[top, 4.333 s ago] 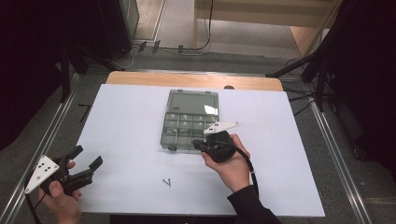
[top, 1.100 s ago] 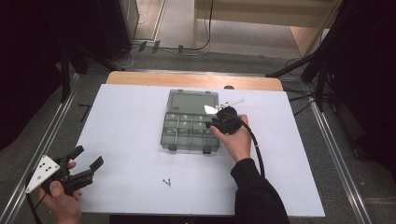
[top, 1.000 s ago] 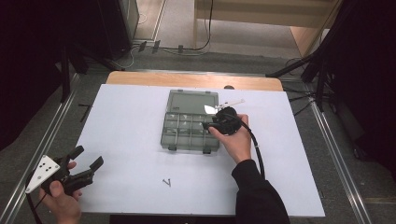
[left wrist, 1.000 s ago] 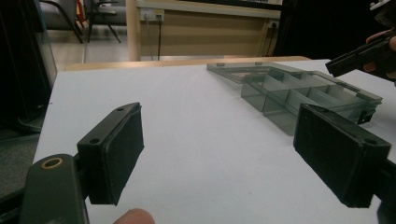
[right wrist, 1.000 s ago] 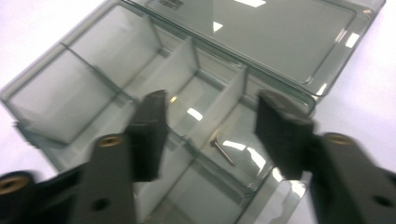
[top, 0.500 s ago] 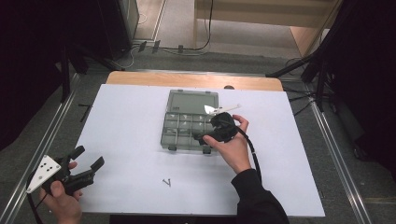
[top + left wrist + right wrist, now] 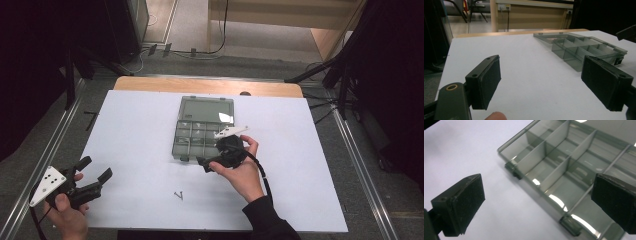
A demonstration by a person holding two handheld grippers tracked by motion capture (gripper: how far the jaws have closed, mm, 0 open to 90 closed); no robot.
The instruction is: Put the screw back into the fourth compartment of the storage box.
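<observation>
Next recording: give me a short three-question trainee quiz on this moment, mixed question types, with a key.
1. True or false: the lid of the compartment box lies folded open on the table.
2. The right hand-held gripper is: A) clamped on the box, B) open, nothing between its jaws, C) holding a screw.
3. Which hand-held gripper is at the table's near left corner, away from the box?

Key: 1 true. 2 B. 3 the left hand-held gripper, also open.

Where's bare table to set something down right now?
Widest free patch: the white sheet between its left edge and the organizer box. Also bare: right of the box to the sheet's right edge. Crowded: the box's near edge, where the right gripper hovers open.
</observation>
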